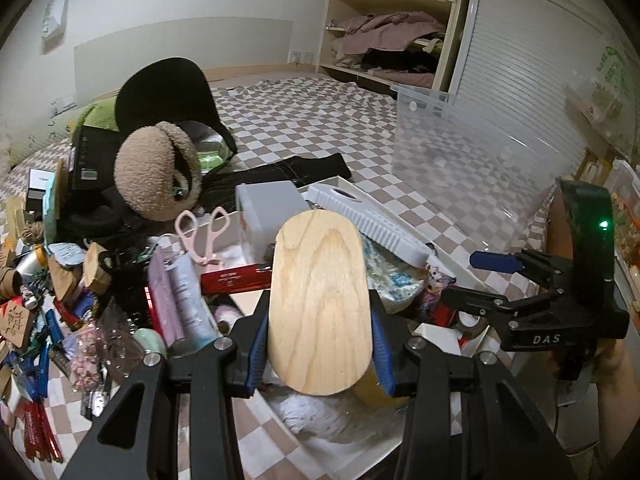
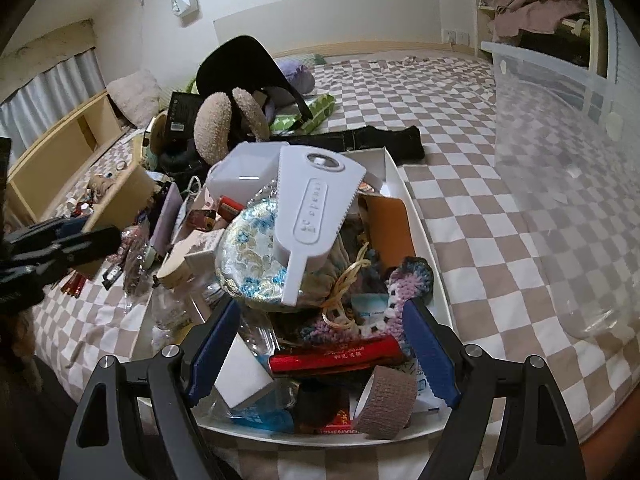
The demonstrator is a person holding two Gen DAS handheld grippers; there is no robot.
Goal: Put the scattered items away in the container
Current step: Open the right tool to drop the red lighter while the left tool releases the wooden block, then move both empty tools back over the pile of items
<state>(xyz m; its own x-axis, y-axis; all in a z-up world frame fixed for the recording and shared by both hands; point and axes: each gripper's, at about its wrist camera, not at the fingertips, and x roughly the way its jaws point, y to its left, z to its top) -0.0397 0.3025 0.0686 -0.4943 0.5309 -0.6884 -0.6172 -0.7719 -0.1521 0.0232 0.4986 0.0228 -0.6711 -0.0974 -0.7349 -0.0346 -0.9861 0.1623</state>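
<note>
Left gripper jaws pinching the wooden board above the crammed white tray; right gripper jaws spread over its near rim

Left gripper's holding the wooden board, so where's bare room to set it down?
Bare checked bedspread lies between the white tray and the clear bin. The tray is heaped full, and the clutter pile left of it is crowded.
</note>
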